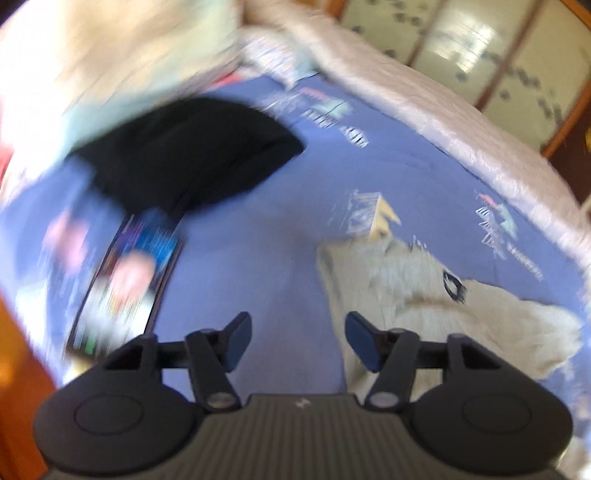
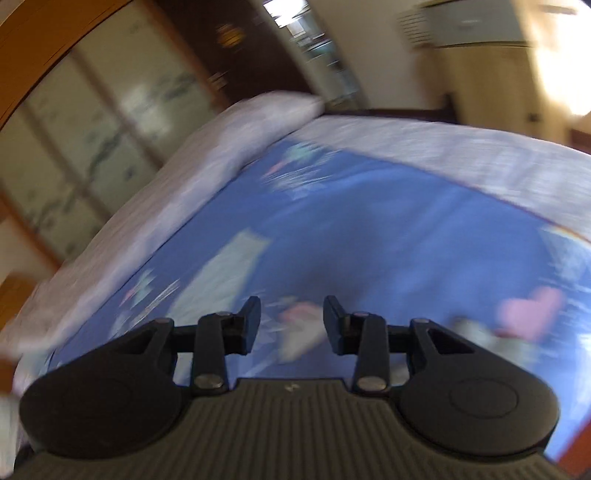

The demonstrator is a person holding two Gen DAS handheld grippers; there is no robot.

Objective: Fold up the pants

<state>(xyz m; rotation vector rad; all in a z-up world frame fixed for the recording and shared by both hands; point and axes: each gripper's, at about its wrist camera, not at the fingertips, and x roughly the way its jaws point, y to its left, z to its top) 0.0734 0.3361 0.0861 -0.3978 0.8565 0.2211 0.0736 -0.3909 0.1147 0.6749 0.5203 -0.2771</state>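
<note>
Left wrist view, blurred by motion. Nearest: left gripper [image 1: 298, 341], 2 fingers spread apart, nothing between them, held above blue patterned bedsheet [image 1: 258, 251]. Just beyond the right finger [image 1: 364, 339]: pale grey-cream pants [image 1: 436, 295], lying crumpled on the sheet, right of centre, a small dark emblem [image 1: 452, 286] on the cloth, near end hidden under the gripper body. Left of the left finger: rectangular object with a bright multicoloured face [image 1: 129, 280], lying flat on the sheet, detail too smeared to identify. Farther, left of centre: black folded garment [image 1: 184, 158], resting on the sheet, touching the far end of the colourful rectangle. Beyond it, far left: pale bedding heap [image 1: 110, 55]. Along the far right edge of the bed: white quilted border [image 1: 461, 125]. Farthest: wardrobe with wooden frame and light panels [image 1: 480, 48].

Right wrist view, also blurred. Nearest: right gripper [image 2: 291, 325], 2 fingers parted, gripping nothing, held over the same sheet. Pants not discernible here. Farther: white border, wardrobe at left, wall-mounted air conditioner [image 2: 469, 22] at far upper right.
</note>
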